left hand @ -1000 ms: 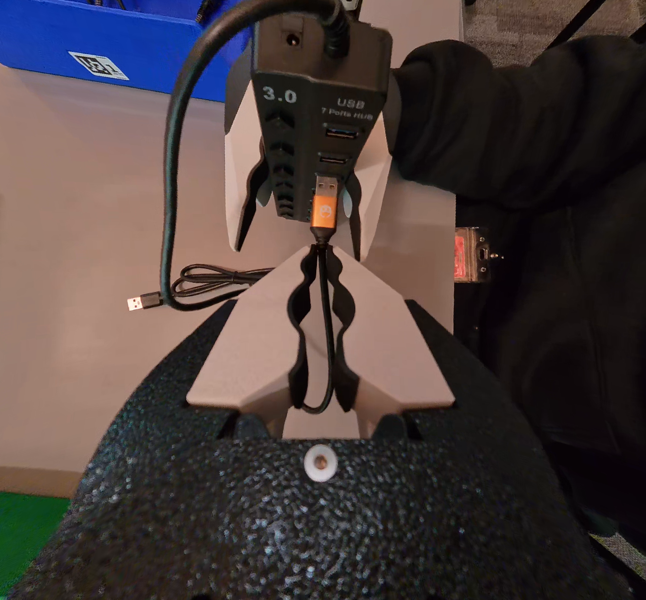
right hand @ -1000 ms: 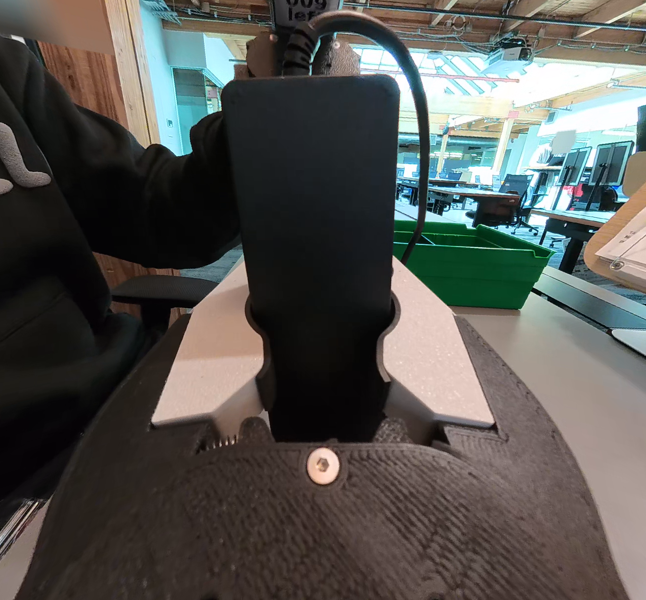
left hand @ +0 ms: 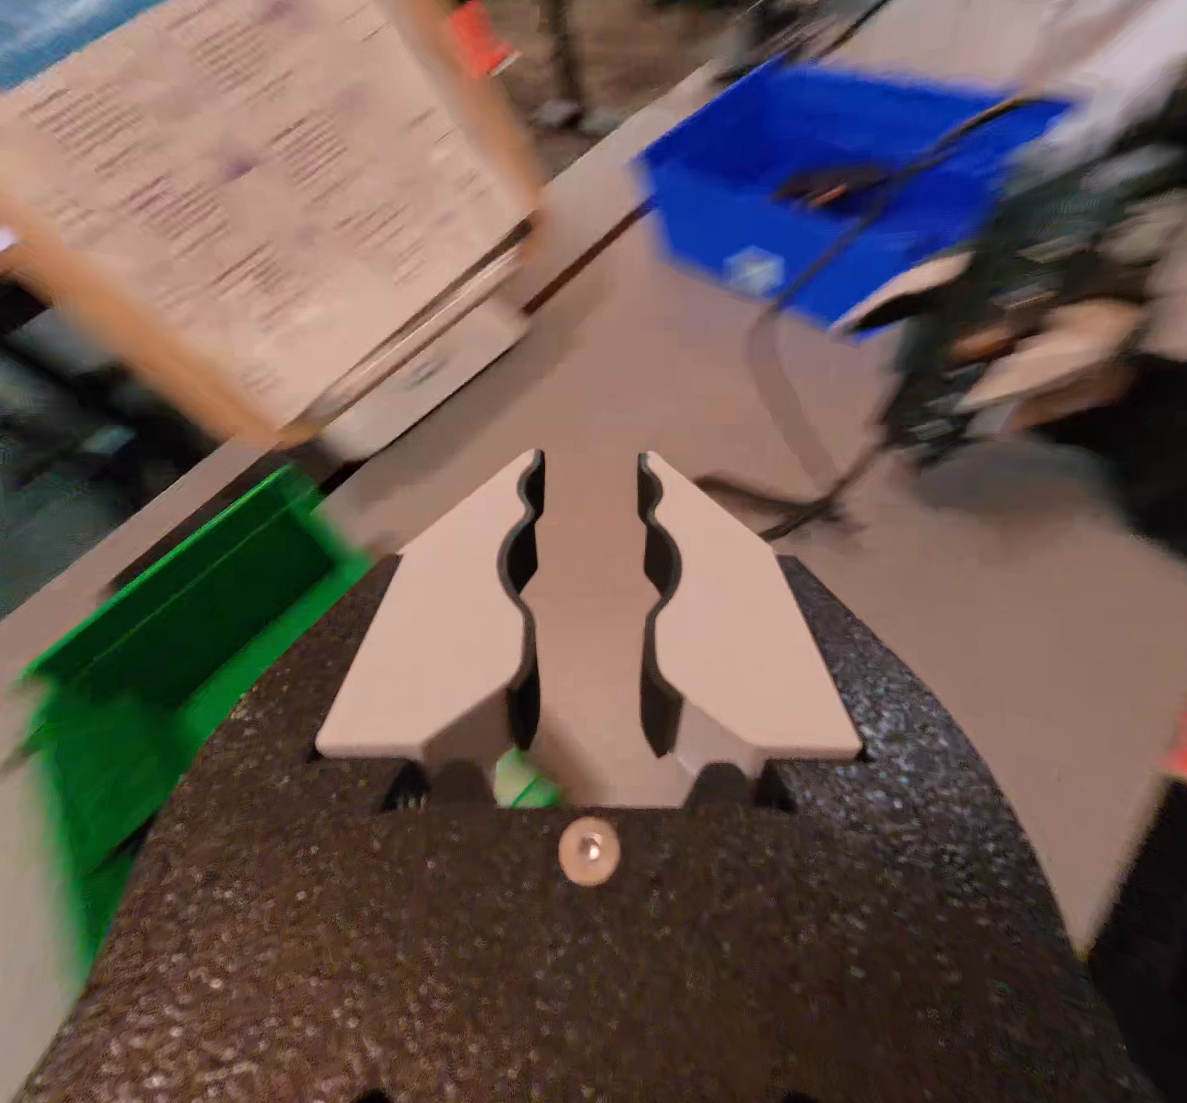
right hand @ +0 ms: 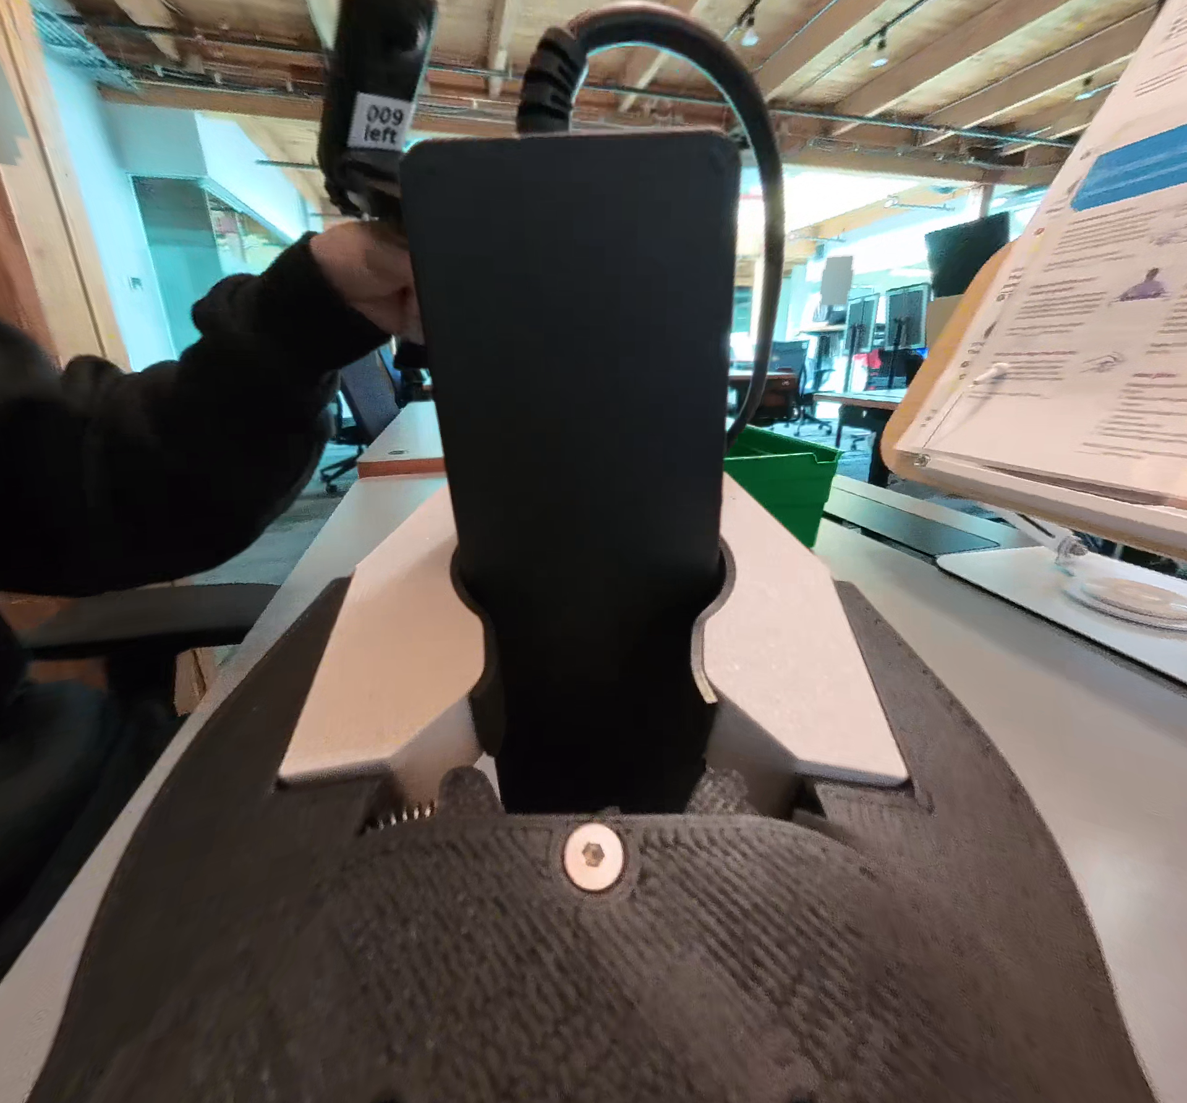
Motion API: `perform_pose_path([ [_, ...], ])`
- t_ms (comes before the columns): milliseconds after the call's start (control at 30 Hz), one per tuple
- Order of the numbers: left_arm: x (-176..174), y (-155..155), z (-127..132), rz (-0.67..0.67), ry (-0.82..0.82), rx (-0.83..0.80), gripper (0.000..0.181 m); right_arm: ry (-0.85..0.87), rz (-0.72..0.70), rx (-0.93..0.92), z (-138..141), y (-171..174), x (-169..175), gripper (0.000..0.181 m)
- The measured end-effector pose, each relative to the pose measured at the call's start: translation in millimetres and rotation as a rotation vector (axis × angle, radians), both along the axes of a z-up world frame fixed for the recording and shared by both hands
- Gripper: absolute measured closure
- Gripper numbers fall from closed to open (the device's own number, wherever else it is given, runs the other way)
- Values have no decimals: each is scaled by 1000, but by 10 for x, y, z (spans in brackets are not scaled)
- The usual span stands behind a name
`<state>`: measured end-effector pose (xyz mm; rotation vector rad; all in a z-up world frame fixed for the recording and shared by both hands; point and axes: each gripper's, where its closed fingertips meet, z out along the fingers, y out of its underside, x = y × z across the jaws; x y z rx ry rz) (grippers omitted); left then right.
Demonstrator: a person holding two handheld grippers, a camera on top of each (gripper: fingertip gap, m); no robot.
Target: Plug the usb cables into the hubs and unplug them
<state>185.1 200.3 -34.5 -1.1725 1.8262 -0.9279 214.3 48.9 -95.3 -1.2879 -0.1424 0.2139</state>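
Right wrist view shows the right tongs (right hand: 594,590) clamped on the black hub (right hand: 571,398) held up over the table (right hand: 1028,751), while the left tongs (left hand: 591,597) are apart and empty, so a cable probably needs picking up from the blue bin (left hand: 726,224).

Bare table (left hand: 642,365) runs ahead between green bin (left hand: 193,590) and blue bin (left hand: 803,198).
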Motion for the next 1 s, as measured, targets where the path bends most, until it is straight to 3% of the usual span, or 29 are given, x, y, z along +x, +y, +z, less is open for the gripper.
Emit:
perform_pose_path([
  [67, -119, 866, -245, 265, 146, 98, 141, 2, -20, 1, 8, 1, 35, 117],
  [133, -272, 1557, -619, 467, 324, 92, 132, 0, -6, 0, 5, 7, 14, 117],
  [267, -459, 2166, -1464, 603, 628, -61, 127, -20, 11, -15, -25, 31, -42, 117],
  [367, -538, 2349, -1869, 643, 759, -55, 127, -25, 23, -27, -50, 42, -62, 117],
  [500, -604, 2565, -2136, 731, 848, -64, 133, -27, 24, -33, -65, 41, -64, 117],
  [633, -591, 2592, -2231, 745, 855, -88, 151, -33, 27, -41, -79, 41, -67, 117],
  [767, -592, 2592, -2244, 760, 839, -145, 154, -41, 35, -51, -95, 55, -88, 117],
  [800, -568, 2541, -2254, 738, 828, -190, 165, -44, 34, -54, -100, 59, -90, 117],
  [1000, -524, 2468, -2198, 605, 761, -140, 167, -47, 29, -51, -91, 52, -81, 117],
])
